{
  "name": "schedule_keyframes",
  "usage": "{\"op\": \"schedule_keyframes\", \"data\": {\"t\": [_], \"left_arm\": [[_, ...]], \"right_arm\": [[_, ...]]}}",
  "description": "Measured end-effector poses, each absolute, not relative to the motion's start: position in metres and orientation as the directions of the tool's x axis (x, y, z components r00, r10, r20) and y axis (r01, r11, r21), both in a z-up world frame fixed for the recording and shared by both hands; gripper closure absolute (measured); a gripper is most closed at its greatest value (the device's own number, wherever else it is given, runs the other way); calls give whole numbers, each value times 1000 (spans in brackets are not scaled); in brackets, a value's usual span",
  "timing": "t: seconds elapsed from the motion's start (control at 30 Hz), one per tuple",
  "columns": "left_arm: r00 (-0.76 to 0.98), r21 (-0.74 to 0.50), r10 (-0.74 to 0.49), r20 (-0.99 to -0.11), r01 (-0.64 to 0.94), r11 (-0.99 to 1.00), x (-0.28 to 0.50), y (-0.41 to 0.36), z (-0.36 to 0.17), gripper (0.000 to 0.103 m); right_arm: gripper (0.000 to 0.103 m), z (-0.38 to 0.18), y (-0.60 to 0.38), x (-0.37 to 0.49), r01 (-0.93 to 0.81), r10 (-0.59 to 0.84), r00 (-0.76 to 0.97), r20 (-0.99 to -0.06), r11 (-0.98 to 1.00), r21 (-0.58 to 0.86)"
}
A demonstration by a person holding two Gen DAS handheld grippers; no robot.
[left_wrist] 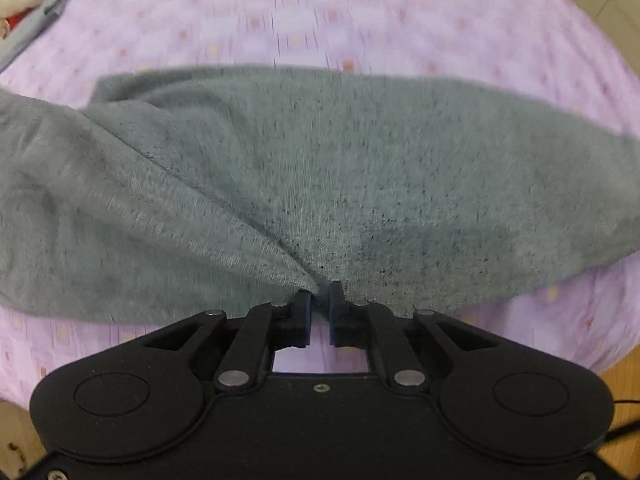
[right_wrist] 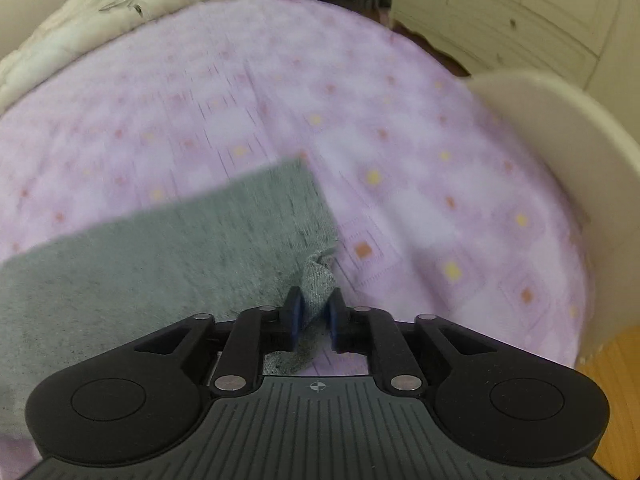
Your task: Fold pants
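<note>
Grey knit pants lie folded lengthwise across a lilac patterned bed sheet. My left gripper points down at the near edge of the pants, where a fold runs up to its left fingertip. Its jaws stand slightly apart, and bare sheet shows in the gap. In the right wrist view the pants end in a crumpled corner. That corner sits between the fingers of my right gripper, resting against the left pad, with a gap on the right side.
A cream duvet is bunched at the far left of the bed. A cream curved bed board rises at the right edge, with wood floor beyond and white cupboards behind. Another grey garment lies at the far left.
</note>
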State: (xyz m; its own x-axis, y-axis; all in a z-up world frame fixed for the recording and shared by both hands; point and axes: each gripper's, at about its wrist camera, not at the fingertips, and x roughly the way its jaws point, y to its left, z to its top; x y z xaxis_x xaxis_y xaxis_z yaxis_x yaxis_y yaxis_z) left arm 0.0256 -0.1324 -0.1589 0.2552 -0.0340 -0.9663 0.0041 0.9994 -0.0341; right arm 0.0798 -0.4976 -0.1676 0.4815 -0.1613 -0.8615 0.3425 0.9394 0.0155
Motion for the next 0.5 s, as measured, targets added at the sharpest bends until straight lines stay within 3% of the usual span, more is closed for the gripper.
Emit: {"op": "schedule_keyframes", "data": {"t": [0.1, 0.27, 0.5], "left_arm": [[303, -40, -46, -952, 25, 999, 22, -130, -139, 92], [355, -72, -76, -932, 23, 997, 3, -113, -111, 78], [289, -116, -133, -948, 76, 990, -15, -103, -118, 80]], "right_arm": [[65, -158, -498, 78, 382, -208, 494, -844, 924, -4], [64, -143, -502, 66, 466, -281, 521, -806, 885, -7], [62, -120, -477, 76, 438, -296, 591, -750, 899, -9]]}}
